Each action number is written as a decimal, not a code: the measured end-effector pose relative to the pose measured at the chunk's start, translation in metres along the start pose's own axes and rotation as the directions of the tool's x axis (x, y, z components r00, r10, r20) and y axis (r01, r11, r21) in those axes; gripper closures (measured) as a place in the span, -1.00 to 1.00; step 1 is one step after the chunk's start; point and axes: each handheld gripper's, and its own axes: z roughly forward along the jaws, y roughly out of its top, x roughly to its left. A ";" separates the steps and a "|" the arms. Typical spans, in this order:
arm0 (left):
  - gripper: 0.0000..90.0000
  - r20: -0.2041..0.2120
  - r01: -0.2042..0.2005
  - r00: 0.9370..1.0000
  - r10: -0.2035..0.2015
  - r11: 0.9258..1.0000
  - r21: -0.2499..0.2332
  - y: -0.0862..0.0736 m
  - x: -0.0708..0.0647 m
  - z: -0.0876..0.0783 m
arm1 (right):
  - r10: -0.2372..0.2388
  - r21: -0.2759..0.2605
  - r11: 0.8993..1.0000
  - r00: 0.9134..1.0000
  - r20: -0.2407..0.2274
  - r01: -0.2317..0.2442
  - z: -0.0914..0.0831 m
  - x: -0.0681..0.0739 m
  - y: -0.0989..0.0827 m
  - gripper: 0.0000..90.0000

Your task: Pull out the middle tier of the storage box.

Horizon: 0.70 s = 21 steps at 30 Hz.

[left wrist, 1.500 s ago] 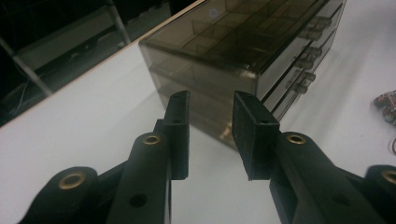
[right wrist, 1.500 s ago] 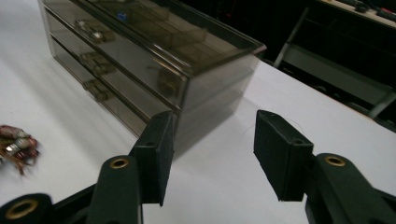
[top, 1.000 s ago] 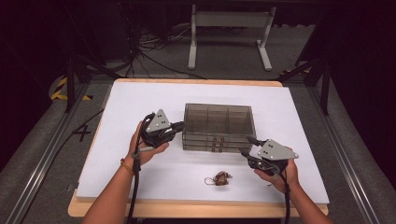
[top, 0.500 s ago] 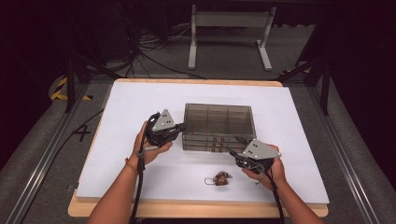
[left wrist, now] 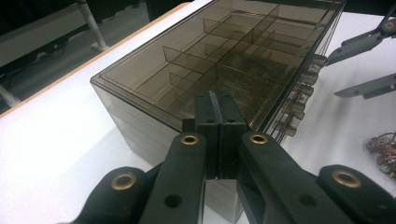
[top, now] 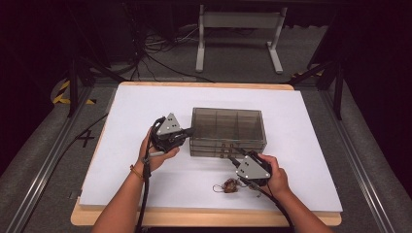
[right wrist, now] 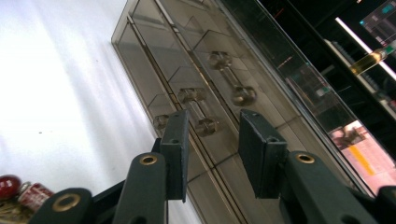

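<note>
A smoked clear drawer box (top: 228, 127) stands mid-table on the white board. My left gripper (top: 188, 131) is shut, and its closed pads (left wrist: 218, 119) rest against the top edge at the box's left end with nothing between them. My right gripper (top: 232, 159) is at the box's front face. Its jaws have just been closing, and they stand open on either side of the lowest drawer handle (right wrist: 196, 111), the pads (right wrist: 176, 149) apart from it. A small reddish trinket on wire (top: 229, 185) lies on the board below the right gripper.
The white board (top: 145, 107) lies on a wooden tabletop, with its front edge near the person's forearms. Metal rails run along both sides, and a grey stand and cables sit on the floor behind. Other drawer handles (right wrist: 231, 77) sit above the lowest one.
My right gripper has moved left and down to the drawer handles on the box's front, and its jaws have narrowed. The left gripper has stayed at the box's left end.
</note>
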 end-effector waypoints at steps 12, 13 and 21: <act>1.00 0.004 0.001 1.000 -0.001 1.000 -0.007 -0.001 0.000 0.000 | -0.212 0.103 0.974 0.970 0.117 0.201 0.017 0.026 0.007 0.61; 1.00 0.006 0.003 1.000 -0.003 1.000 -0.008 -0.002 0.001 0.000 | -0.225 0.108 0.971 0.966 0.128 0.212 0.018 0.028 0.007 0.62; 1.00 0.009 0.018 1.000 -0.018 1.000 -0.014 -0.002 0.000 0.000 | -0.302 0.155 0.948 0.937 0.175 0.277 0.025 0.036 0.010 0.69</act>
